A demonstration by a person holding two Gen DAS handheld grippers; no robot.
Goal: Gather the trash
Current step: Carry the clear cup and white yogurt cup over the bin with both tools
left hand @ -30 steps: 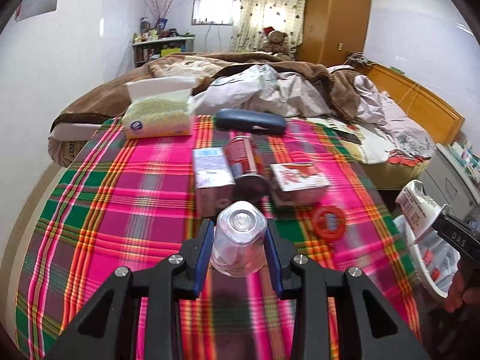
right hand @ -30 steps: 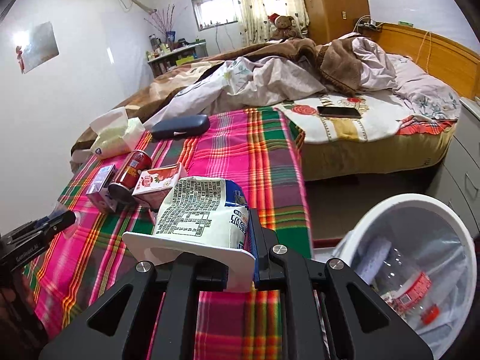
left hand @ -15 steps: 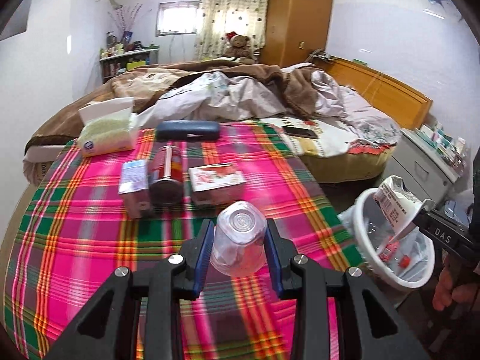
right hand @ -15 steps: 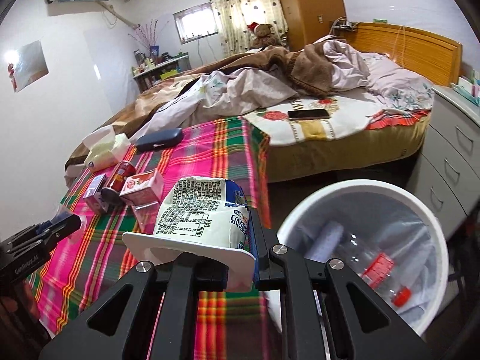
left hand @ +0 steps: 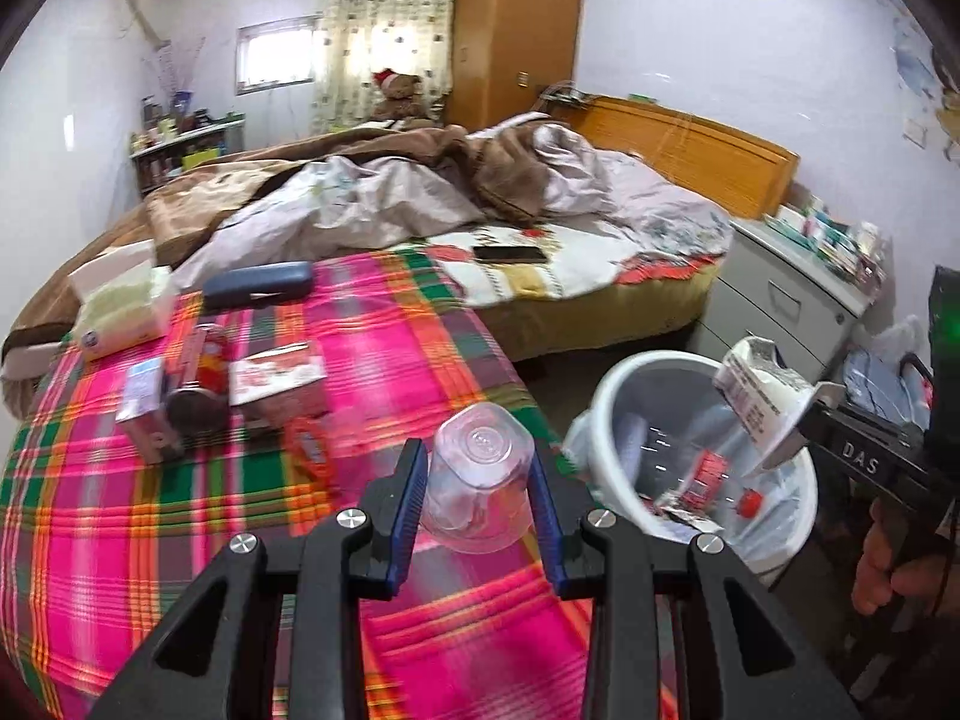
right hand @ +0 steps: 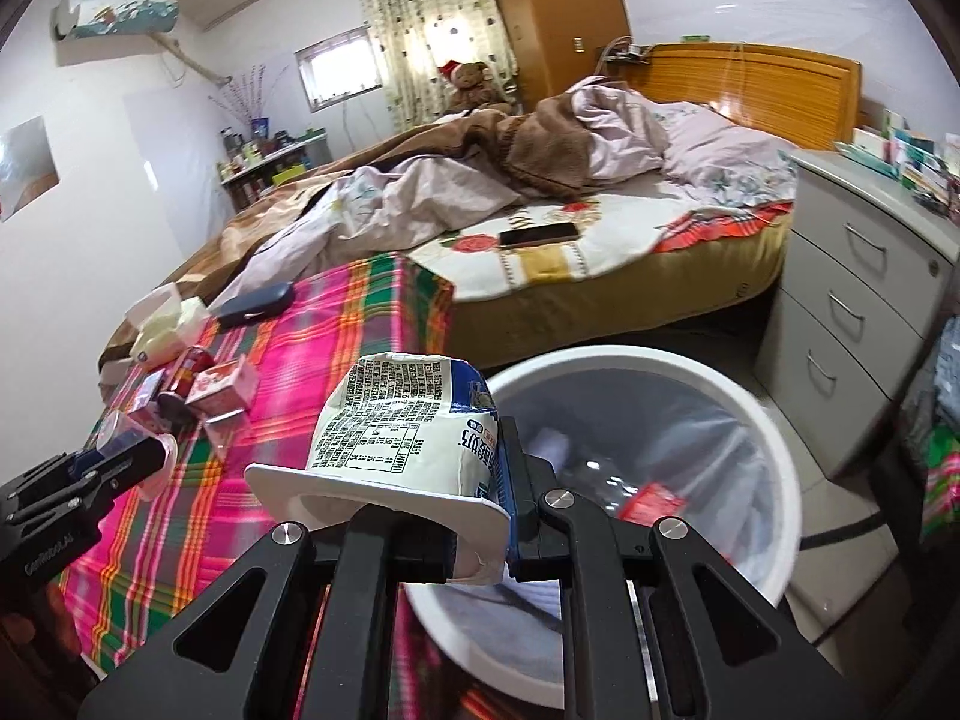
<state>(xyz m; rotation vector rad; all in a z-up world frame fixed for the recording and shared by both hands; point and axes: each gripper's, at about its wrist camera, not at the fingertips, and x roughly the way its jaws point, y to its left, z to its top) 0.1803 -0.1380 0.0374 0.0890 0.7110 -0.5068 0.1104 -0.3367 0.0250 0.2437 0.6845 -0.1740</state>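
Moved: both tongs have swung rightward from the plaid counter toward the bin, which now fills more of each view.
Left tongs: blue pads pressed against a clear, ribbed plastic cup, held base-forward above the counter's edge.
Right tongs: closed on a white yogurt tub, its printed label creased, its square flange flat; it hangs above the bin's near rim.
Bin: round, white, lined with thin glossy film; a crushed bottle with a red label lies inside.
Counter: pink-green plaid cloth carrying a red can, two small cartons and a soft tissue pack.
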